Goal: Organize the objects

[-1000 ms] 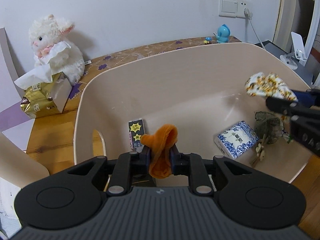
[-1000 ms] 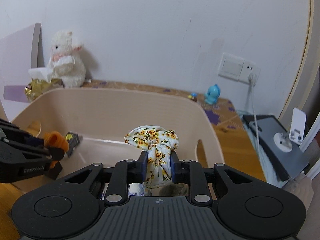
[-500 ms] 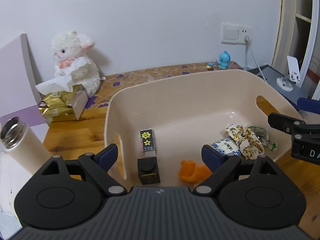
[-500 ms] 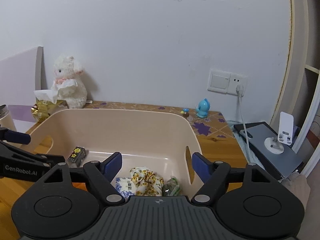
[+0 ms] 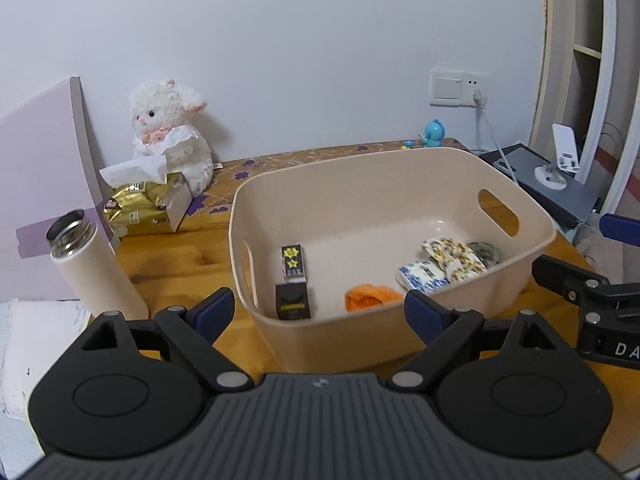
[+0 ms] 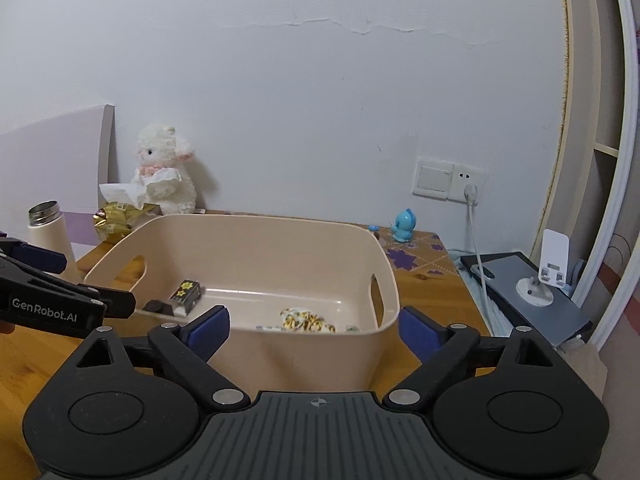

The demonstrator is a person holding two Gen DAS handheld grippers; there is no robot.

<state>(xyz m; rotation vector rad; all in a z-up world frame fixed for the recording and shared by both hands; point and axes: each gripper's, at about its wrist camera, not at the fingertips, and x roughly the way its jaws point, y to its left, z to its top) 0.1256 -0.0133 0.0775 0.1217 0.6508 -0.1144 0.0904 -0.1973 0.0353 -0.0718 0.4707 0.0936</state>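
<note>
A beige plastic tub [image 5: 360,164] [image 6: 256,224] stands on the wooden table. Inside it lie an orange cloth [image 5: 372,296], a yellow-flowered scrunchie [image 5: 452,258] [image 6: 306,322], a blue-and-white tissue pack [image 5: 420,278], a greenish bundle [image 5: 486,252], a black box with yellow stars [image 5: 293,262] [image 6: 186,292] and a small black block [image 5: 292,300]. My left gripper [image 5: 320,312] is open and empty, held back in front of the tub's near wall. My right gripper [image 6: 314,330] is open and empty too, at the tub's near right side.
A white flask [image 5: 92,264] without a lid stands left of the tub. Behind it are a gold tissue box [image 5: 146,208] and a white plush lamb [image 5: 172,136]. A blue figurine [image 5: 434,133] sits by the wall; a grey device with a phone stand [image 5: 560,160] lies right.
Both grippers opened and dropped their loads into the tub: the orange cloth from the left, the flowered scrunchie from the right. Both then pulled back and up, away from the tub.
</note>
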